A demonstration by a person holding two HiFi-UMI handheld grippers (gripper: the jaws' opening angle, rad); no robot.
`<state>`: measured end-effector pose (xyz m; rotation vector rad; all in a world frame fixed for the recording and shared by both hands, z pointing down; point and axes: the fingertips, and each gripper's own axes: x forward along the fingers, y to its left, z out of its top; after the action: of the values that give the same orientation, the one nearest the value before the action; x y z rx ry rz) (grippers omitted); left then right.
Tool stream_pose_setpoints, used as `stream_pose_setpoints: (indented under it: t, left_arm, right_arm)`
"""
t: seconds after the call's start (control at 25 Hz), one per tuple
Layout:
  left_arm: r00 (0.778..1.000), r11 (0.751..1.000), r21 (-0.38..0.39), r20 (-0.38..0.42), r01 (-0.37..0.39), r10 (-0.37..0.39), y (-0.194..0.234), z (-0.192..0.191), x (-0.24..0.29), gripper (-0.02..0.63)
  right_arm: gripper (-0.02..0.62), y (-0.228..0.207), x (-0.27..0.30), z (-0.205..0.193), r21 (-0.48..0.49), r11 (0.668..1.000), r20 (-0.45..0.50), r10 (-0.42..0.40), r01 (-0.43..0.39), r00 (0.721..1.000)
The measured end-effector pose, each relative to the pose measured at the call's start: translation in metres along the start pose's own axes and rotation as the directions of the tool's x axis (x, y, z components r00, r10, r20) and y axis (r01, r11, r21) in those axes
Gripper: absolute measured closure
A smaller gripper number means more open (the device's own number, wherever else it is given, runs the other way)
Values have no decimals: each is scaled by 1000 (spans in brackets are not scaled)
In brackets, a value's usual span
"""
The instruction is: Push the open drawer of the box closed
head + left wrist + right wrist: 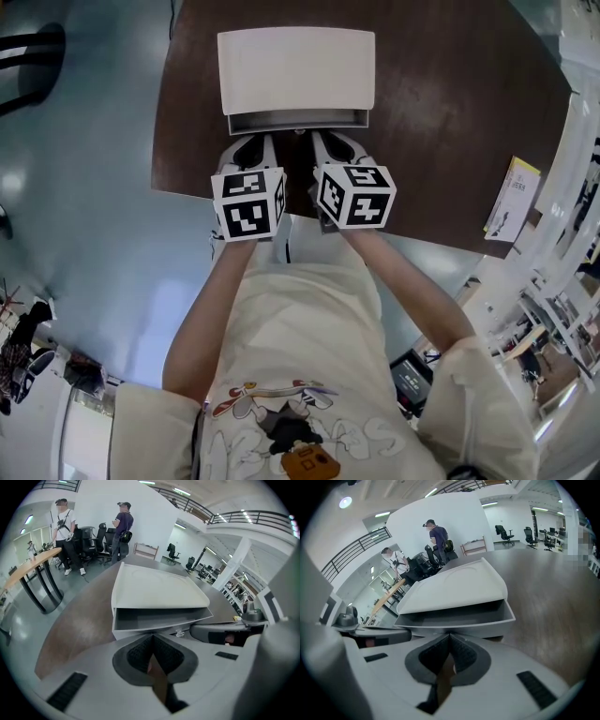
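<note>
Step in hand: lined up for the push, push itself not yet done.

- Box (pixel 295 70) sat at the 12 o'clock end of the desk (pixel 450 141). Its drawer (pixel 298 121) was out part way, sticking toward 6 o'clock and showing an empty tray.
- Left gripper (pixel 253 142) was at the drawer front's 7 o'clock and right gripper (pixel 330 141) at its 5 o'clock, side by side with tips pointing to 12.
- Left fingers (pixel 136 654) were pressed together with nothing between them. Right fingers (pixel 464 654) were the same, together and empty.
- Both gripper views had the drawer front filling the space just past the tips. The tips were at the front panel or just short of it. I couldn't tell whether they were actually touching.

Next move, as I judged it:
- Keep the fingers together and use the tips as blunt pushers.
- Drive both grippers straight toward 12 at an even rate, so the drawer goes in square and doesn't jam.
- The box looked light and nothing backed it at 12, so it could slide on the desk instead of the drawer closing. Push low and slow.
- Stop when the drawer front is flush with the box face.
</note>
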<state>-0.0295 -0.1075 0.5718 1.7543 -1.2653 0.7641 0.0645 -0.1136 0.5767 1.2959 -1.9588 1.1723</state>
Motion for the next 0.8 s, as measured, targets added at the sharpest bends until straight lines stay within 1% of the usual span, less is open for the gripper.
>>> stream_pose_setpoints:
  t: [0.56, 0.8]
  left_arm:
    - [1000, 1000, 9, 18, -5, 5, 9, 27, 13, 600]
    - [1000, 1000, 8, 22, -8, 8, 10, 31, 16, 601]
  right_arm:
    - [588, -2, 15, 26, 3, 1000, 20, -13, 12, 1000]
    - [588, -3, 17, 30, 8, 1000, 21, -18, 18, 1000]
